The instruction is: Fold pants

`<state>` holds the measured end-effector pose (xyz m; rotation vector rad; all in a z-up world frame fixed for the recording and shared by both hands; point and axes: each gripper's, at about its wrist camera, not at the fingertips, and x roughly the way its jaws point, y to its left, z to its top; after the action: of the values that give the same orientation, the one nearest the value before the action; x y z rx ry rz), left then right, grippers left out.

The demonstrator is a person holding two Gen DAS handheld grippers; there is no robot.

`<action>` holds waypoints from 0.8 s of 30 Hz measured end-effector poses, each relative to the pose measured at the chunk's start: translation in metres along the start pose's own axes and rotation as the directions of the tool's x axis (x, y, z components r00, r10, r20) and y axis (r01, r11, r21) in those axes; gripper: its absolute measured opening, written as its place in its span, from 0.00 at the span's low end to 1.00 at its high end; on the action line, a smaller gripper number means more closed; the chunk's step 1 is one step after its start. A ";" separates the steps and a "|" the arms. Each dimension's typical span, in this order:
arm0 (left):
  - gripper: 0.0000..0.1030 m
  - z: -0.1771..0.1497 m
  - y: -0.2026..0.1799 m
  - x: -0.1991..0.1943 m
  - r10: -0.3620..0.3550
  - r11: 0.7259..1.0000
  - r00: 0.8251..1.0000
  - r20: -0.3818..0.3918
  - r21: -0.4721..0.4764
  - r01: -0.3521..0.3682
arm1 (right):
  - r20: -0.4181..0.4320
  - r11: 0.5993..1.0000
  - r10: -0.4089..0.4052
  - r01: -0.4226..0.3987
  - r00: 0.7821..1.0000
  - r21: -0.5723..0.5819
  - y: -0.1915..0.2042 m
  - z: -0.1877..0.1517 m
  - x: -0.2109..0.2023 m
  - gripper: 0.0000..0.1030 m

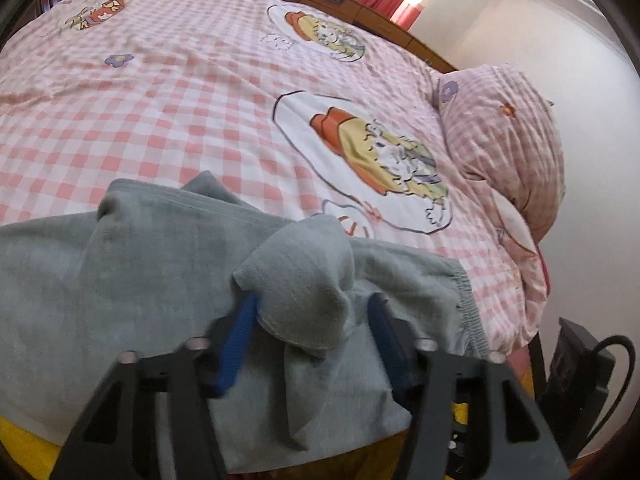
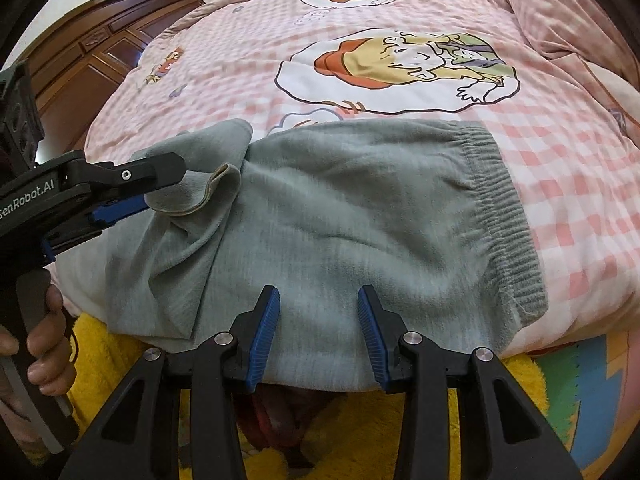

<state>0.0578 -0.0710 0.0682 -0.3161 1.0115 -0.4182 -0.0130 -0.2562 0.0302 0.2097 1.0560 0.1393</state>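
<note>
Two hand-held grippers over grey sweatpants (image 2: 360, 216) on bed (image 2: 560, 168): left hand-held gripper (image 2: 160, 196) clenched on hem fold; right hand-held gripper (image 2: 319, 312) released, jaws apart.

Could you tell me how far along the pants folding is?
Done: the grey pants lie across the bed, waistband flat. In hand: the left claw pinches a bunched leg hem; the right claw hovers open. Left: laying that leg flat and the final folds.
</note>
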 end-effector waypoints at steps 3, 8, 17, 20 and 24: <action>0.13 -0.001 0.002 -0.007 0.000 1.000 1.000 0.005 0.012 0.000 | 0.000 1.000 0.000 0.000 1.000 0.000 0.000 0.000 0.000 0.40; 0.12 -0.001 0.016 -0.049 0.025 0.999 0.998 0.057 0.043 -0.027 | 0.007 1.000 -0.003 0.003 1.000 -0.010 0.005 0.000 -0.003 0.40; 0.12 -0.002 0.102 -0.149 0.267 0.956 0.955 0.131 0.089 -0.279 | 0.006 0.997 -0.013 0.013 1.000 -0.073 0.028 0.002 -0.005 0.40; 0.12 -0.004 0.134 -0.168 0.366 0.922 0.922 0.128 0.084 -0.378 | -0.005 0.994 -0.020 0.019 1.000 -0.107 0.041 0.002 -0.002 0.40; 0.12 -0.011 0.182 -0.187 0.478 0.875 0.873 0.102 0.034 -0.483 | -0.016 0.988 -0.030 0.027 0.999 -0.154 0.058 0.004 0.002 0.40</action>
<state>-0.0038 0.1776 0.1221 -0.0213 0.9481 0.0219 -0.0090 -0.1997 0.0445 0.0536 1.0610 0.1965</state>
